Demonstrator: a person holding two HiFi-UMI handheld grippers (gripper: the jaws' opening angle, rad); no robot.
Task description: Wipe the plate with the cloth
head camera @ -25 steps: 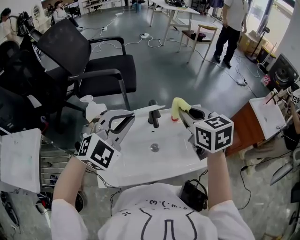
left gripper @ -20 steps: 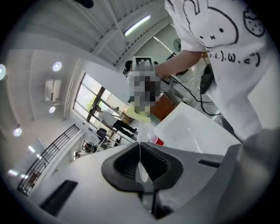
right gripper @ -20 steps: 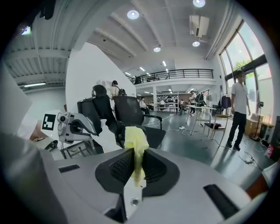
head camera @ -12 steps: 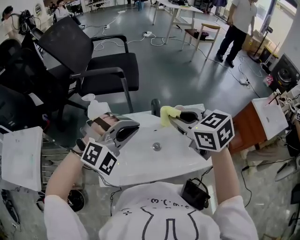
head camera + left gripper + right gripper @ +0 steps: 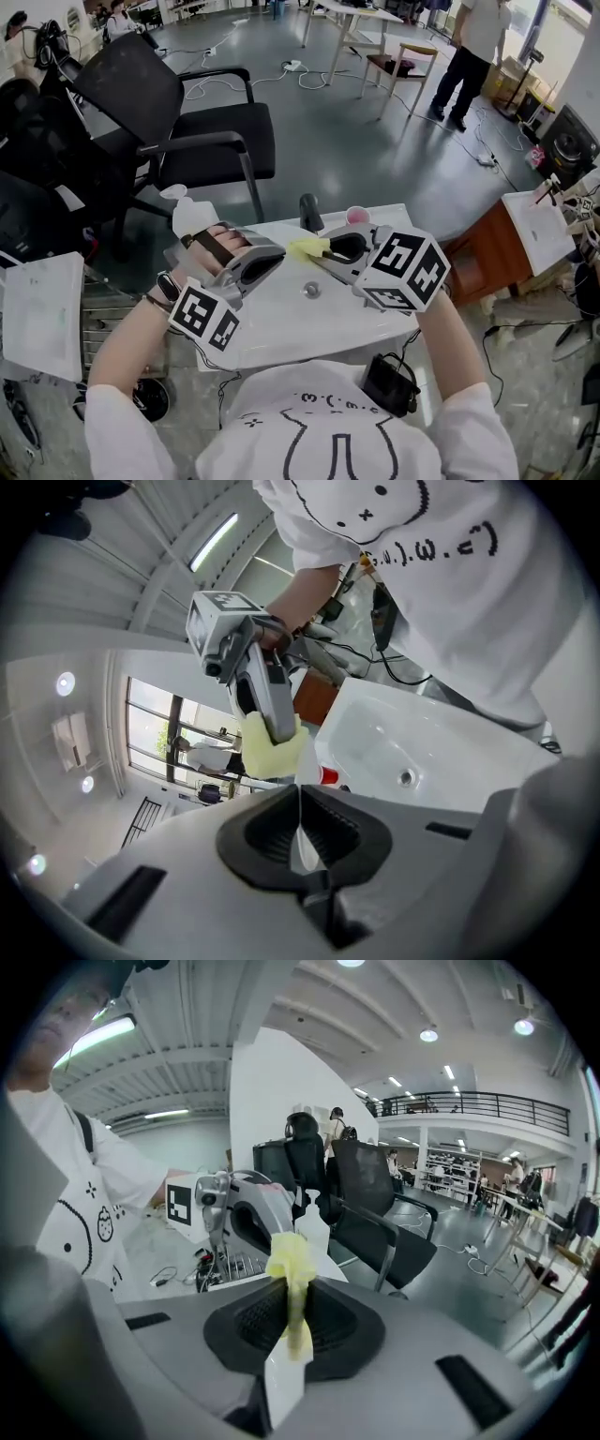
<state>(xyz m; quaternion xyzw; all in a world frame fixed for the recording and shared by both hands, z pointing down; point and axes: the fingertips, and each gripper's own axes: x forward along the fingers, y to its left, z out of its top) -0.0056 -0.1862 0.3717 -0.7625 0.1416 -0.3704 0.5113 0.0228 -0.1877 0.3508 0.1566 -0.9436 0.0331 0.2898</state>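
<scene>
Now we are bringing the right hand-held gripper (image 5: pixel 320 254), clamped on the yellow cloth (image 5: pixel 306 248), leftward over the sink (image 5: pixel 281 323) towards the plate (image 5: pixel 302 832) pinched in the tightly closed left hand-held gripper (image 5: pixel 274 255), so wiping is probably starting next.

The basin (image 5: pixel 281 328) fills the middle of the frame, with its tap (image 5: pixel 308 212) at the far rim and its drain (image 5: pixel 312 290) at the centre. A cup (image 5: pixel 356 215) stands just right of the tap, and a pump bottle (image 5: pixel 190 217) at the basin's far left corner. Over the basin, the left tongs (image 5: pixel 274 255), with the plate (image 5: pixel 302 846) between them, face the right tongs (image 5: pixel 323 255). The cloth (image 5: pixel 306 247) sits between the two tips. A chair (image 5: pixel 187 131) stands at upper left, behind the basin.
</scene>
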